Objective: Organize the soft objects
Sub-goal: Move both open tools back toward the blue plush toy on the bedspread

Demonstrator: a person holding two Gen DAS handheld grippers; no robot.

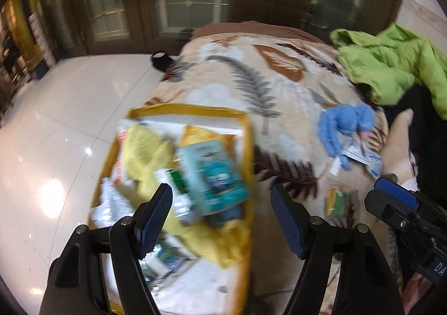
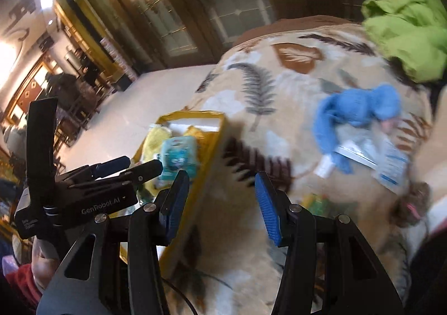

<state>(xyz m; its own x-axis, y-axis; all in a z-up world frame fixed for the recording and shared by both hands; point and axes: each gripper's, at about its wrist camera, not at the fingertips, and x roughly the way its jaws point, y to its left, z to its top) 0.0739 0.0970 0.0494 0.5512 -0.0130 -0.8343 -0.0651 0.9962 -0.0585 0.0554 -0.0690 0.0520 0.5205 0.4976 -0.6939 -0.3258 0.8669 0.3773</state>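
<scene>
Blue ribbed pads frame both views, and nothing lies between either pair: our left gripper [image 1: 222, 220] hangs spread wide over the box, our right gripper [image 2: 222, 207] is parted less widely over bare blanket, and neither grasps anything.

Nearest the left fingers [image 1: 155, 220] is the yellow-rimmed box [image 1: 245, 130], which sits on the bed's near-left part and already holds a yellow cloth [image 1: 142, 147] and a teal packet [image 1: 212, 175], among blurred items we cannot name. Just right of the box, a small yellow-green pack [image 1: 335, 202] lies on the leaf-print blanket [image 1: 223, 69].

Farther out and to the right lies the blue knitted toy [image 2: 354, 116], the soft thing we judge to be next. From the right fingers [image 2: 268, 209] it sits ahead and to the right, well apart; from the left it is farther, across the box's right wall. So the right hand is the nearer.

Its long axis runs diagonally: the round head points to the far right, and the limp limbs trail toward us and to the left, draped over a white tube [image 2: 324, 168] and some printed cards [image 2: 391, 167]. A grip across the body, rather than along it, seems best to us, lest the papers come up too.

Farthest, a green jacket [image 2: 405, 27] is heaped at the bed's far-right edge.
</scene>
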